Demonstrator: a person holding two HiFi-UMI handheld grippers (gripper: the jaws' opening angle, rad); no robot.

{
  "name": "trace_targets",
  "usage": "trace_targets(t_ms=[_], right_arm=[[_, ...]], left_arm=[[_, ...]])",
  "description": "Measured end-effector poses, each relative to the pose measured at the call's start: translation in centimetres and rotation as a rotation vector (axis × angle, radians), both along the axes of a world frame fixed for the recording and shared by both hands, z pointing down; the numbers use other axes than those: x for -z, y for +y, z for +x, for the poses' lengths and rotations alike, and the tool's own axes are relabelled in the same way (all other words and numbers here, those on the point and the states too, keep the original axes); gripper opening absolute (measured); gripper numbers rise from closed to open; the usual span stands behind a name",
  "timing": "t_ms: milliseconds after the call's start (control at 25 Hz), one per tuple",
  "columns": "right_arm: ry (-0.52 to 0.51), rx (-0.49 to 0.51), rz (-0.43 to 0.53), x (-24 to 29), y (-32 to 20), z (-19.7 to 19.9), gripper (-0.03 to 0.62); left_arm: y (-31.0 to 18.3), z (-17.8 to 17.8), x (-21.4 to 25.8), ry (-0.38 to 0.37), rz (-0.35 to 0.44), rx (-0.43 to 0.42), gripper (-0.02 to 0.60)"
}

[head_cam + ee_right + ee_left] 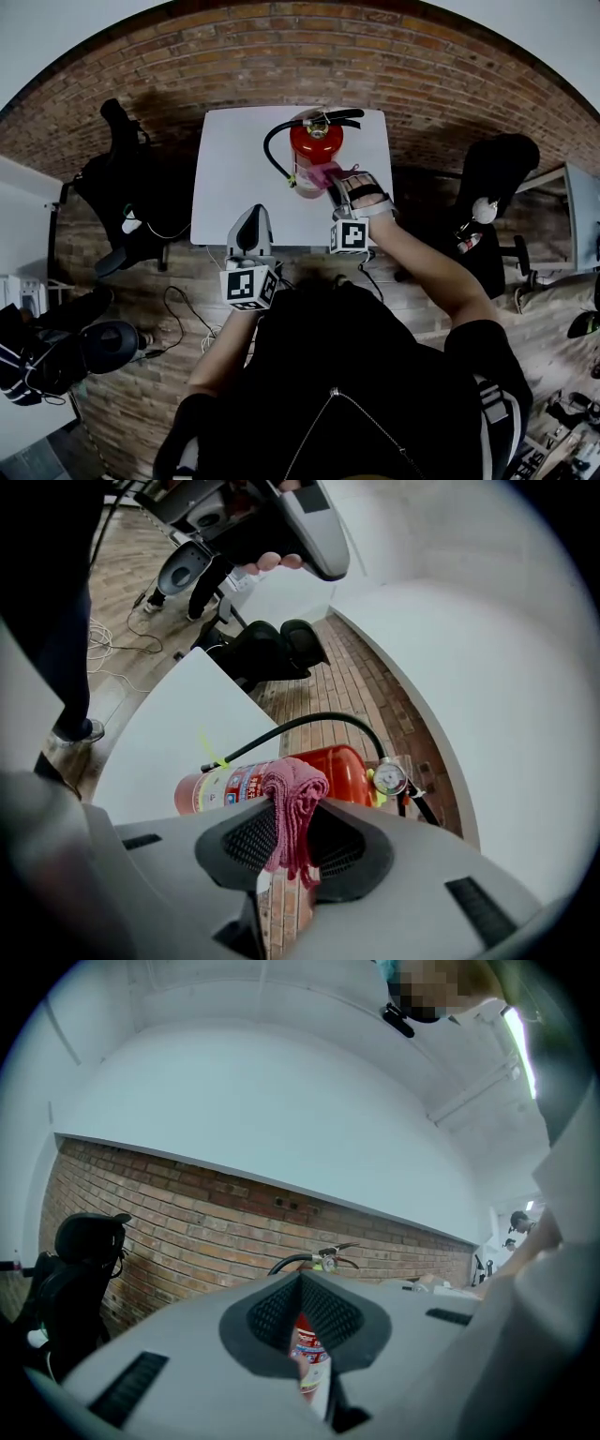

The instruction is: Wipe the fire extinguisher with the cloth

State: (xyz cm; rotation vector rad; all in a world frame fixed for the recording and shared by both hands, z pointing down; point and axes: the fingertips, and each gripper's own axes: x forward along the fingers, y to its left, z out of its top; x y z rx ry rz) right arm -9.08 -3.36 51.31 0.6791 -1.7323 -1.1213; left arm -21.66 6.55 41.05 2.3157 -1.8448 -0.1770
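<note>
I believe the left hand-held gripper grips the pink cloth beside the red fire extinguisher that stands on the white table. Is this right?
Only the side is wrong. The right hand-held gripper grips the pink cloth beside the red fire extinguisher on the white table, as the right gripper view shows. The left hand-held gripper is closed on nothing.

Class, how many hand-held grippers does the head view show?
2. The left hand-held gripper is over the white table's near edge, jaws together; the right hand-held gripper clamps the pink cloth beside the red fire extinguisher.
</note>
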Motion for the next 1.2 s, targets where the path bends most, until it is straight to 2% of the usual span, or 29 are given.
trace_targets(t_ms=[640, 800, 1200], right_arm=[[-0.095, -0.103, 0.104, 7.0, 0.9, -0.7, 0.106], [-0.114, -0.116, 0.045, 5.4, 2.1, -1.5, 0.106], [-0.069, -0.193, -0.176, -5.3, 3.1, -2.3, 0.106]], left_arm=[[0.1, -1.5, 0.3, 0.016, 0.014, -0.060, 0.011], [0.0, -2.7, 0.0, 0.022, 0.008, -0.055, 0.011], [0.5, -5.1, -2.3, 0.023, -0.042, -0.045, 0.011]])
